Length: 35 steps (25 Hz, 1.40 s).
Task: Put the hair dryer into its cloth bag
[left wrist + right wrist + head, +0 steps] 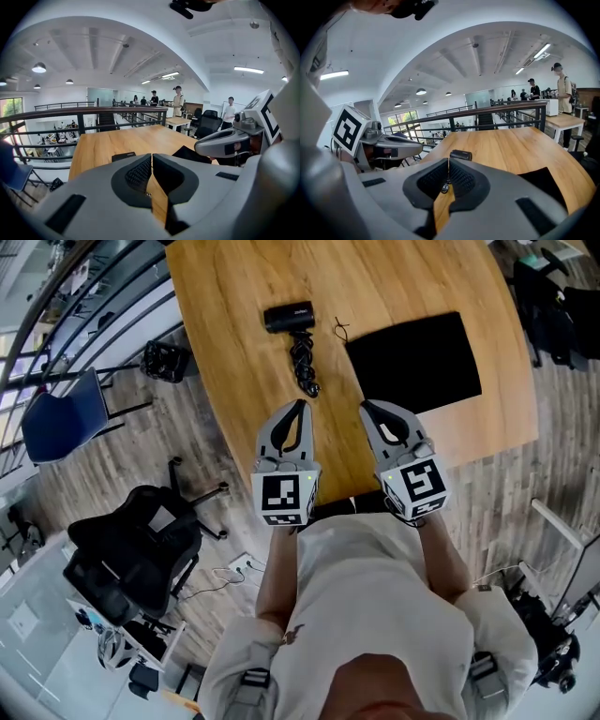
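Jaws pressed together with nothing between them, the left gripper (300,407) and the right gripper (367,407) hover side by side over the near edge of the wooden table (244,399). Just beyond the left one lies a coiled black cord (306,364), which runs up to the black hair dryer (289,317) lying on its side on the tabletop. To the right of the dryer and apart from it, the black cloth bag (412,360) lies flat, straight ahead of the right gripper. On the floor at the left stand a black office chair (141,545) and, farther off, a blue chair (58,420).
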{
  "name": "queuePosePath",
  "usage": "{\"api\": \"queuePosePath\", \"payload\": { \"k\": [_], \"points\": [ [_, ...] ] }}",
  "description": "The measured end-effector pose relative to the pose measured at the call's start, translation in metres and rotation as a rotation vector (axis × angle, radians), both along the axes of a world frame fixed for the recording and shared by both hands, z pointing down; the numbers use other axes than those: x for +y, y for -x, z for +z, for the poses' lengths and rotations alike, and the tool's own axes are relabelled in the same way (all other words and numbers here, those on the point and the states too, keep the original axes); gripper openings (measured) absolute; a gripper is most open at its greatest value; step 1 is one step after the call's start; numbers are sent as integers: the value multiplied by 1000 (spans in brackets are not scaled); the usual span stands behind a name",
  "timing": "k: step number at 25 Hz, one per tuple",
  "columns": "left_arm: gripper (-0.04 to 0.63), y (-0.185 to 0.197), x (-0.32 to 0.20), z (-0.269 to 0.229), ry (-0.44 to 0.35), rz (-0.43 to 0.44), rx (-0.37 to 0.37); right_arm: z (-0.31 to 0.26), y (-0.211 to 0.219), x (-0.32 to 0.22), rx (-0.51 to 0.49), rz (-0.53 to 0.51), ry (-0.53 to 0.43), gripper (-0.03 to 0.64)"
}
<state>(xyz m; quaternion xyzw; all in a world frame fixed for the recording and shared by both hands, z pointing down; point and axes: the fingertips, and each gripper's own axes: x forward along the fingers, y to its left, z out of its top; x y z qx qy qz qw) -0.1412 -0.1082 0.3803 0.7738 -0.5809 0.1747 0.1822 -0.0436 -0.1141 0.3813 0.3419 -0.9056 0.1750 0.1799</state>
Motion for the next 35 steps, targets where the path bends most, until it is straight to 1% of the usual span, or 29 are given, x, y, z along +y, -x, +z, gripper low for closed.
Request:
{"api": "queuePosePath", "payload": {
  "k": [7, 15, 29, 30, 33, 35],
  "points": [
    [25, 8, -18, 25, 42, 5, -14, 25, -1, -5, 47, 23, 27, 21],
    [25, 8, -33, 56, 87, 25, -10, 56, -3, -16, 84, 39, 56, 21],
    [29, 19, -59, 118, 195, -12, -64, 99, -9, -23, 144, 49, 112, 21],
    [41, 19, -61, 122, 203, -13, -67, 101, -10, -23, 147, 50, 116, 21],
    [116, 20, -65, 134, 229, -22, -71, 107, -11, -26, 153, 55, 125, 21],
    [131, 19, -66, 141, 246, -27, -72, 110, -12, -27, 155, 57, 128, 21]
  ]
}}
